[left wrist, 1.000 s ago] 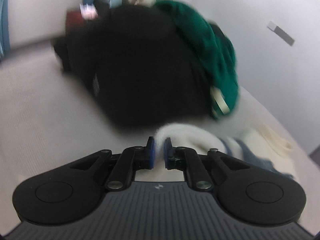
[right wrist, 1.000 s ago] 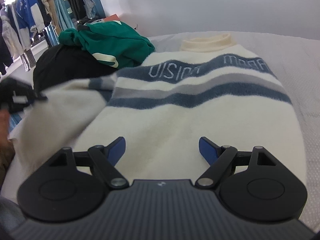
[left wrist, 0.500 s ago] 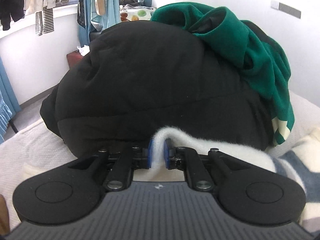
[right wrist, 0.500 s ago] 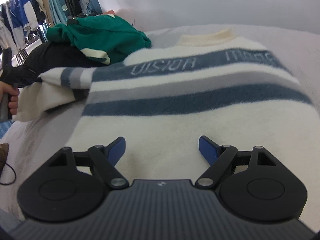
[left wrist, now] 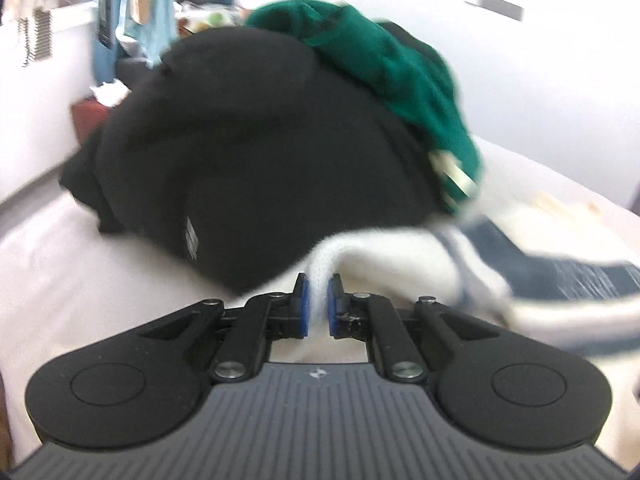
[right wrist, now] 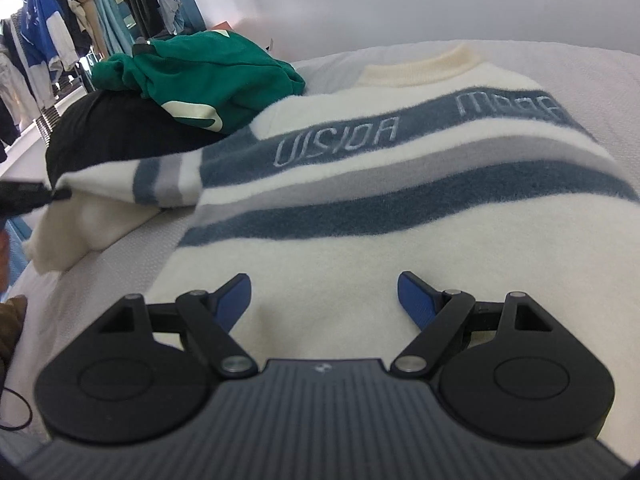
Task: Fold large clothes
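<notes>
A cream sweater (right wrist: 400,216) with blue and grey stripes lies flat on the white bed, collar at the far end. Its left sleeve (right wrist: 132,184) is lifted and stretched out to the left. My left gripper (left wrist: 316,302) is shut on the sleeve's cream cuff (left wrist: 320,276), and shows as a dark shape at the left edge of the right wrist view (right wrist: 28,196). My right gripper (right wrist: 324,292) is open and empty, hovering just above the sweater's lower body.
A black padded jacket (left wrist: 248,160) with a green sweatshirt (left wrist: 392,64) on top lies heaped on the bed just beyond the sleeve, also in the right wrist view (right wrist: 208,76). Hanging clothes (right wrist: 60,32) line the far left wall. White bedsheet (left wrist: 60,280) lies to the left.
My left gripper has pulled the sleeve cuff outward and its view swung; the sleeve is now stretched further left from the body. My right gripper shifted slightly over the sweater, still open.
</notes>
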